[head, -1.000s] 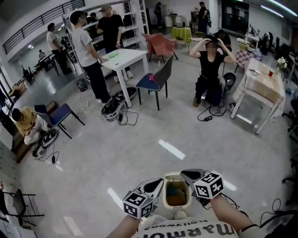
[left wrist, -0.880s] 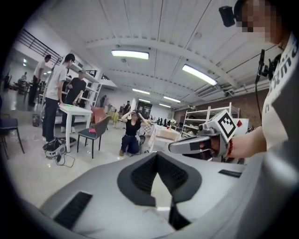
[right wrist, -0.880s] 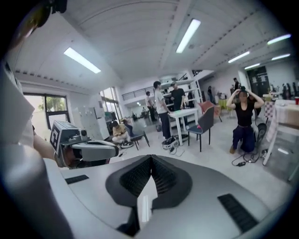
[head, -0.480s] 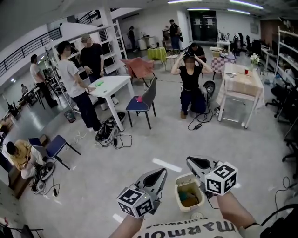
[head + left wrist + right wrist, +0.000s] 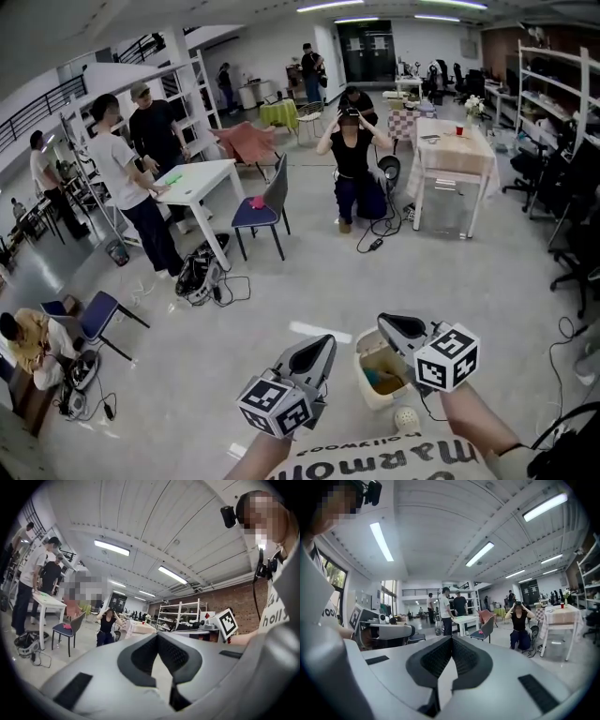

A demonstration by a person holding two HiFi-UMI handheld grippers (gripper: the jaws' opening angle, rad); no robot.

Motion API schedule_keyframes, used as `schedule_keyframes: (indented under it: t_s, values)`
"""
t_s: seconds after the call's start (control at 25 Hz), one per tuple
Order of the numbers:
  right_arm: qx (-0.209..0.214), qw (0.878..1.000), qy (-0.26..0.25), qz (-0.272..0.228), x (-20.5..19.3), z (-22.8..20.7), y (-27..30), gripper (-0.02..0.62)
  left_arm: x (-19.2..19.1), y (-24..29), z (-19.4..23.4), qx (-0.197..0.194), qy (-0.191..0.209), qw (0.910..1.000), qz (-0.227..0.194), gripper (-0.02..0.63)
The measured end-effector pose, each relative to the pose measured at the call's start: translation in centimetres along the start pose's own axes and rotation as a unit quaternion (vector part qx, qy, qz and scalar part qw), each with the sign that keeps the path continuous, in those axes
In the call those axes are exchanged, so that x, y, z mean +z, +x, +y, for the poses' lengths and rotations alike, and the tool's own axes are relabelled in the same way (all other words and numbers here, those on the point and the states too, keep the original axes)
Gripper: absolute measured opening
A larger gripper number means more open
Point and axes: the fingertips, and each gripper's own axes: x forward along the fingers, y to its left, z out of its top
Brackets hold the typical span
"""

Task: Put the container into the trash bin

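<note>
Trash bin sits on the floor between the left tool and right tool. Both tools are closed and empty. Pull them away slowly, without bumping it.

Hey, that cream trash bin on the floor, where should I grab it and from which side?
Likely the thin upper rim. The trash bin stands with its open top up, so come down from above and straddle the wall on its right side, nearest the right gripper, whose tongs are shut and need opening first.
</note>
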Motion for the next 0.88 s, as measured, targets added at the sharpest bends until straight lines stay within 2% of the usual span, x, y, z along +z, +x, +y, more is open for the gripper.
schedule_keyframes:
  t_s: [0.24,0.88]
  values:
    - [-0.020,1.000,0.013,0.007,-1.5,1.8,-0.9,0.002,-0.6,-2.0,-0.4,-0.013,-0.003,0.9999,0.007,-0.006]
    - [-0.056,0.998,0.010,0.015,-1.9,1.1,-4.1,0.002,-0.9,-1.9,-2.7,-0.030,-0.008,0.9995,0.003,-0.006]
